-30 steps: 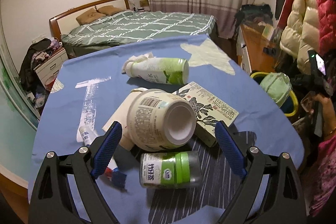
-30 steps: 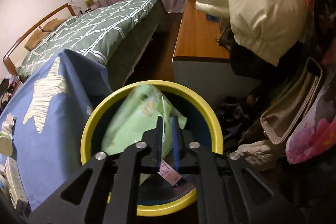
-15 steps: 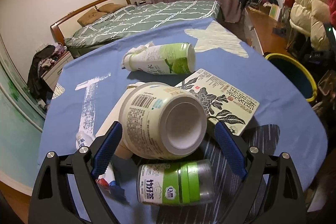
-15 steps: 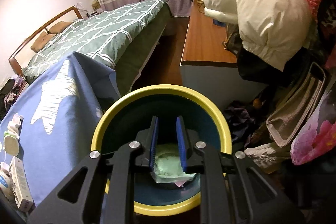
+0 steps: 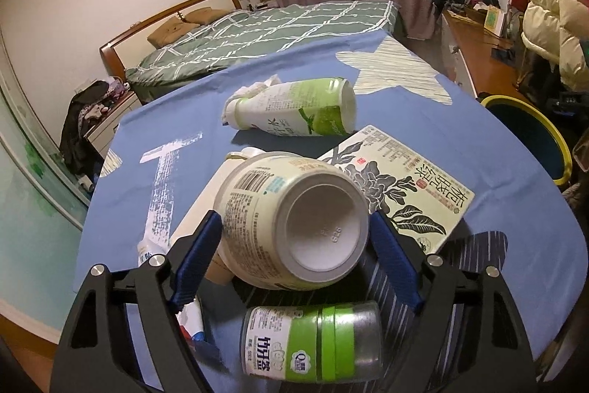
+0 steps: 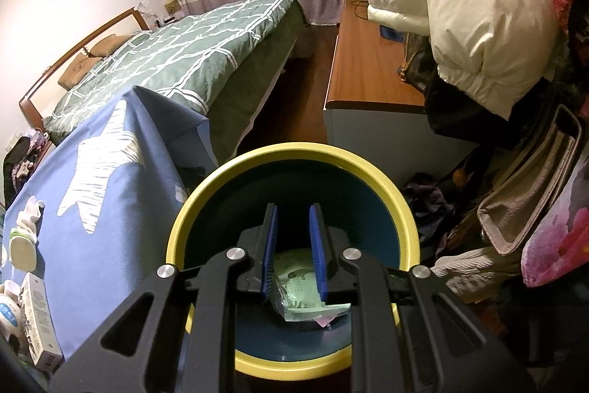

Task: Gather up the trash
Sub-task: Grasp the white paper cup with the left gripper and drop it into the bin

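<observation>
My left gripper (image 5: 294, 231) is open, its blue pads on either side of a large white bottle (image 5: 291, 220) that lies with its base toward the camera; whether the pads touch it I cannot tell. Around it on the blue cloth lie a green-capped jar (image 5: 313, 341), a flat printed box (image 5: 401, 190), a green-and-white bottle (image 5: 294, 113) and a toothpaste tube (image 5: 191, 319). My right gripper (image 6: 292, 212) hangs open above the yellow-rimmed bin (image 6: 291, 153). A green plastic packet (image 6: 302, 293) lies loose at the bin's bottom.
The blue table cloth (image 5: 515, 227) ends close to the bin (image 5: 530, 124) on the right. A bed (image 5: 257, 35) stands behind the table. A wooden desk (image 6: 368, 61) and hanging puffer coats (image 6: 460, 6) crowd the right side. Bags (image 6: 530, 179) lie on the floor beside the bin.
My right gripper opened and the green packet fell from it to the bin's bottom. My left gripper moved in around the large white bottle.
</observation>
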Motion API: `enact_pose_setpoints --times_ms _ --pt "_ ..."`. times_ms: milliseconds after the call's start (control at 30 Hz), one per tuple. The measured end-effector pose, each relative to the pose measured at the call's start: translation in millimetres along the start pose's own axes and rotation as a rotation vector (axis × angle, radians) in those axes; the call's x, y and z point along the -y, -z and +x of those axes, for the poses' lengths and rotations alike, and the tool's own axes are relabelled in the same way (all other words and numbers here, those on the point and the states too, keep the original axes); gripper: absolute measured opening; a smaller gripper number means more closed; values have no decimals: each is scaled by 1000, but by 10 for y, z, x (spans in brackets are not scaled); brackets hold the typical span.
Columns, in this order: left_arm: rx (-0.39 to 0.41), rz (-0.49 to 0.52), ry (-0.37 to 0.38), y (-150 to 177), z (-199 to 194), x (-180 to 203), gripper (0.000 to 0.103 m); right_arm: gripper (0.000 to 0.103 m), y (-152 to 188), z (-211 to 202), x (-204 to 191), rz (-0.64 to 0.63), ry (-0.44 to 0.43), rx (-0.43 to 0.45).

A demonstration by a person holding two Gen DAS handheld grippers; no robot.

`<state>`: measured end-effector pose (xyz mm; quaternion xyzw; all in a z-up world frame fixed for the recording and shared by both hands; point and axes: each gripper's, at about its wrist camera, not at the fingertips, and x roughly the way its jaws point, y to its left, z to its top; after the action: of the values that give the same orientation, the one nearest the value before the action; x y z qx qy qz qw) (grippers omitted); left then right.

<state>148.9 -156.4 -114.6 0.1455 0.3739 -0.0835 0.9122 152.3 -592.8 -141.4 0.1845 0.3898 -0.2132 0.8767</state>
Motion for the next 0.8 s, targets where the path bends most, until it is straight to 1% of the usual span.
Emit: enact_pose_setpoints --times_ms 167,333,633,800 --pt "8 4 -11 8 3 35 81 17 13 7 -9 -4 -5 -9" --pt "24 -35 34 -21 -46 -20 80 17 30 -13 -4 3 -20 -9" --pt "94 -68 53 -157 -351 -118 80 17 54 -94 7 14 -48 6" --pt "116 -87 102 -246 -508 -123 80 17 66 -110 19 16 -60 6"
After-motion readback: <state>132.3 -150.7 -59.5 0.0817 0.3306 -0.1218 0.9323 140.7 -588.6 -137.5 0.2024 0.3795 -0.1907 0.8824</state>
